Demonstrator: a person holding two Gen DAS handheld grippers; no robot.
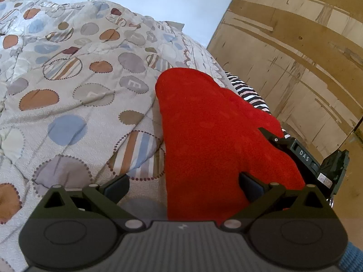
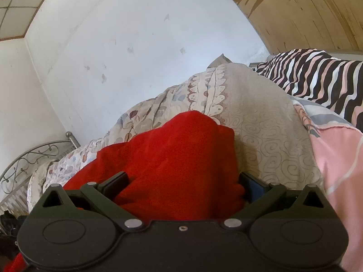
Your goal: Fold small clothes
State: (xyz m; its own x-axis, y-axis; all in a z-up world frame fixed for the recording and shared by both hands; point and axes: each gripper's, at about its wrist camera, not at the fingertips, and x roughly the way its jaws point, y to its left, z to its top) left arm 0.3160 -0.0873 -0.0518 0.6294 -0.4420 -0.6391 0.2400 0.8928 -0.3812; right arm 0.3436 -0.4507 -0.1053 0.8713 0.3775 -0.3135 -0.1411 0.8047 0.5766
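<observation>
Two hand-held grippers: both in view, one seen through each wrist camera, both over a bed.
Left hand-held gripper (image 1: 185, 187): jaws spread wide; its right finger rests on the red garment (image 1: 217, 140), its left finger sits over the bare quilt (image 1: 68, 95); nothing pinched between them.
Right hand-held gripper (image 2: 185, 187): jaws also spread wide, with a bunched fold of the red garment (image 2: 172, 158) lying between the two fingers; I cannot tell whether the pads press on it.
Red garment: fleecy, lying on the quilt near the bed's right edge, in a long lumpy heap running away from the cameras.
Other gripper in left view: the right hand-held gripper's black body (image 1: 306, 156), marked "DAS", sits at the garment's right edge.
Quilt: grey, printed with blue, orange and striped dots, rumpled to the left of the garment.
Striped cloth (image 2: 317, 77): black, white and pink, beyond the garment on the right.
Pink cloth (image 2: 335, 158): at the right edge in the right wrist view.
Wall (image 2: 136, 45): white, scuffed, behind the bed.
Wooden panel (image 1: 295, 45): to the right.
Metal bed frame (image 2: 29, 161): scrolled, at far left.
</observation>
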